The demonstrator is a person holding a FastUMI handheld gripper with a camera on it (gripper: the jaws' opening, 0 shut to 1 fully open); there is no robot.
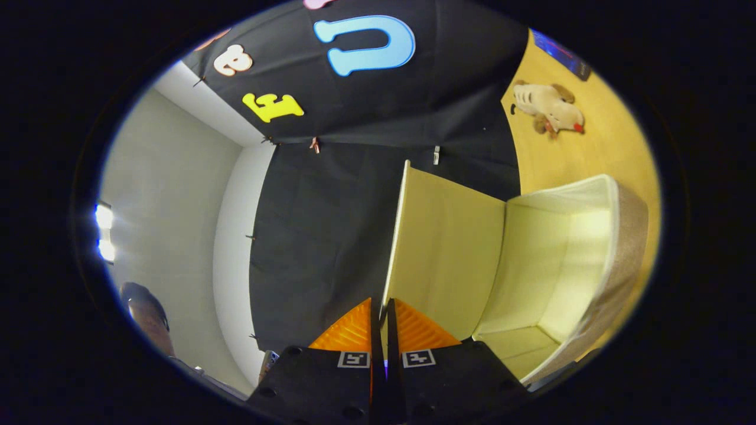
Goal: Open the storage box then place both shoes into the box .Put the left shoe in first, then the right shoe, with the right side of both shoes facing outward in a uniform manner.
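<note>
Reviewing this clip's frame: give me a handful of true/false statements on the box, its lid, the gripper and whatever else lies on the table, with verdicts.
1. The storage box is open, its lid swung up. True.
2. The gripper has its fingers spread wide with nothing between them. False: the fingers are nearly together, pinching the lid's edge.
3. A shoe already lies inside the box. False: the pale interior in sight holds nothing.
4. A plush toy animal lies on the wooden table beyond the box. True.
5. The plush toy leans against the box. False: bare tabletop separates them.
</note>
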